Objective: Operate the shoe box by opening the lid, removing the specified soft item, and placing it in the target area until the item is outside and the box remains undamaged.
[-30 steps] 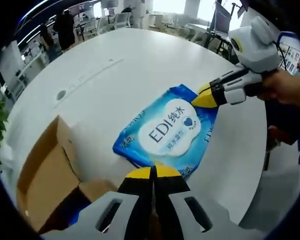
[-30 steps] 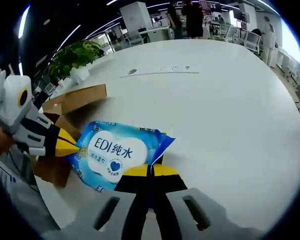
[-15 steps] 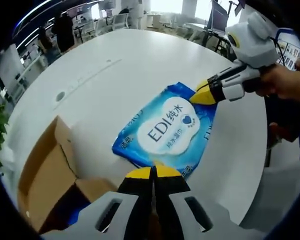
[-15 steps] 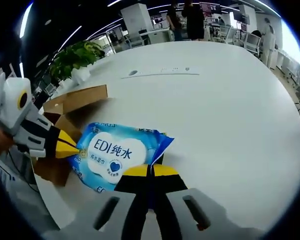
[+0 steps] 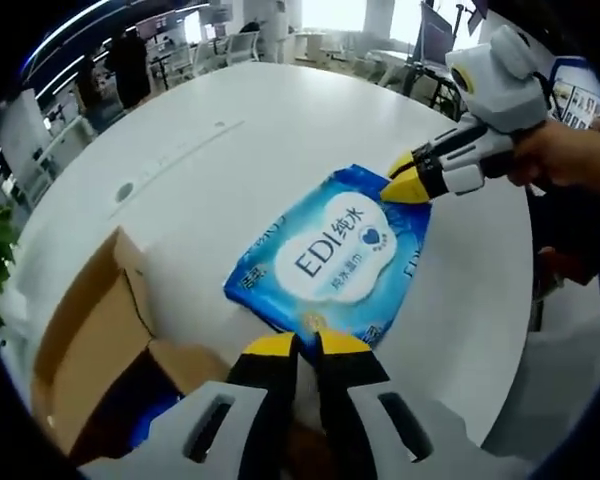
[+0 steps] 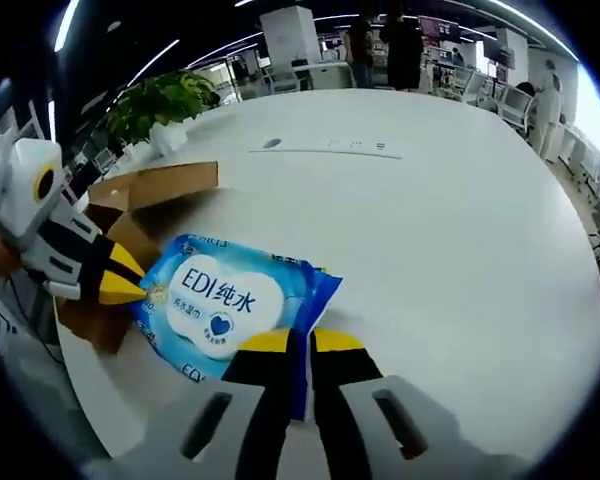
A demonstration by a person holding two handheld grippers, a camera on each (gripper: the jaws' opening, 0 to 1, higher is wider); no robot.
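Letting go unevenly is the main risk here: if one gripper frees its corner while the other is lifting or pulling, the soft pack could swing, skid toward the table edge near the person, or be dragged back against the open cardboard box (image 5: 90, 370), which sits just beside it and should stay undamaged.

The wet-wipe pack (image 5: 330, 258) lies flat on the white round table (image 5: 230, 130), fully outside the box. It is a blue, pillow-like film pouch with a large white label printed "EDI" and some Chinese characters, plus a small dark heart. Its film looks glossy and slightly puffed, with crimped ends, so it will likely flex and slide rather than hold a shape.

The left gripper (image 5: 302, 345) sits at the pack's near short edge with a thin gap between its yellow-tipped jaws; it appears to have just slackened, though whether any film is caught there is hard to tell. The right gripper (image 6: 298, 343) has its jaws closed to a sliver on the opposite end of the pack, with the blue corner running down between them, so it seems to be pinching that edge.

The box's brown flap stands up, its dark interior exposed.
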